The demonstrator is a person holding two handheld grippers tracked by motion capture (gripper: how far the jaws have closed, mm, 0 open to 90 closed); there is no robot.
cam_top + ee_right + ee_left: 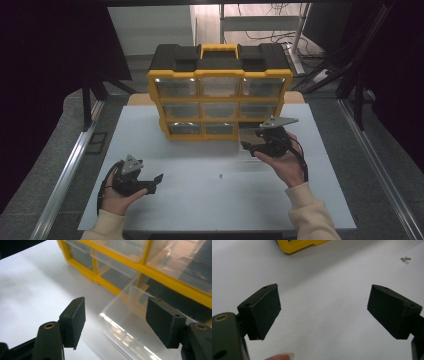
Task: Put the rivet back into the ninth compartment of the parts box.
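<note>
The right tool (254,139) stands released, its pads wide apart, with the clear drawer (130,322) pulled partway out of the bottom right slot of the yellow organiser (220,75), directly ahead of it and between the line of its pads, untouched by either. The left tool (150,184) is released too, resting low over the worktop (200,200), with a small screw (406,258) lying ahead of it and to its right. To do this well, I would leave the drawer as far out as it sits, keep the right tool beside it, and bring the left tool squarely over the screw, pinching it flat and centred so it cannot flick away before dropping it into the drawer
</note>
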